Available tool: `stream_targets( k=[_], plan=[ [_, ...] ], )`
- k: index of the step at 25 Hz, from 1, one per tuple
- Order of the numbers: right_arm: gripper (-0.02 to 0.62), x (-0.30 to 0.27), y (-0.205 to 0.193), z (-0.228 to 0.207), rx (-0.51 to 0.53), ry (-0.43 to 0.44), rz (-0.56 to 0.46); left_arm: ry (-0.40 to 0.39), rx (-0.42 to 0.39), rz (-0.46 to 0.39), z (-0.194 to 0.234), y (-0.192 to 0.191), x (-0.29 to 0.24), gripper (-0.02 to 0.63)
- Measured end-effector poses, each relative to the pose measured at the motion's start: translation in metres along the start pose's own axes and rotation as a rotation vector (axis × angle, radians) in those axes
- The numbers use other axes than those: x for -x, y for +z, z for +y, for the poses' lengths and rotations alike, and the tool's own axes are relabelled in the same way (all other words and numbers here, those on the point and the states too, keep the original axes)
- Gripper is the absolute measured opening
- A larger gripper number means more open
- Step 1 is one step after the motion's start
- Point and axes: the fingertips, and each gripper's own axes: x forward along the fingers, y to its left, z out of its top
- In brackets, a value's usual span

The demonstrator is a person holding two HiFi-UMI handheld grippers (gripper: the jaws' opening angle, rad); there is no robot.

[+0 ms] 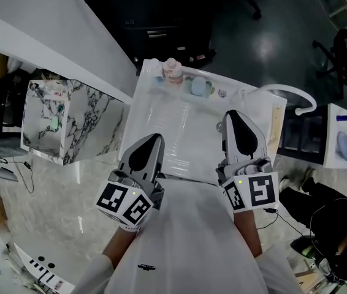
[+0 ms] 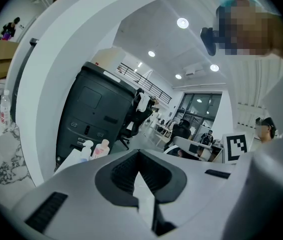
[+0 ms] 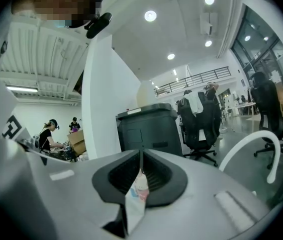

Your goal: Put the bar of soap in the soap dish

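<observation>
Over the counter's (image 1: 179, 130) near edge, my left gripper (image 1: 154, 138) and right gripper (image 1: 232, 115) hang closed, empty, evidently staged before pickup.

Left tool (image 1: 154, 138), right tool (image 1: 233, 114), jaws together

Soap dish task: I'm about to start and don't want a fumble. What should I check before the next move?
1. Left gripper empty: ok, jaws together on nothing.
2. Right gripper empty: ok, jaws together on nothing.
3. Jaws open for grasping: not ok.
4. Soap located: cannot tell among things at the table's far edge.
5. Soap dish identified: cannot tell; blue item beside pink bottle.
</observation>
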Motion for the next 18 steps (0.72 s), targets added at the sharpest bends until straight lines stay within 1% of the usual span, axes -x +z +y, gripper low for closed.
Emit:
stream_targets(
  k=[4, 9, 15, 18],
  plan=[
    [0.029, 0.010, 0.023, 0.004, 0.019, -0.007, -0.045, -0.004, -0.001, -0.001, -0.002, 0.000, 0.000, 0.000],
    [0.026, 0.021, 0.039, 0.006, 0.050, -0.011, -0.068, -0.009, -0.009, 0.001, -0.002, 0.001, -0.001, 0.000],
    [0.015, 0.030, 0.039, 0.001, 0.076, -0.028, -0.059, -0.007, -0.017, -0.002, 0.001, 0.007, -0.003, 0.000],
    [0.012, 0.034, 0.035, -0.005, 0.113, -0.058, -0.074, -0.006, -0.019, -0.005, 0.002, 0.009, -0.005, 0.000]
  ],
)
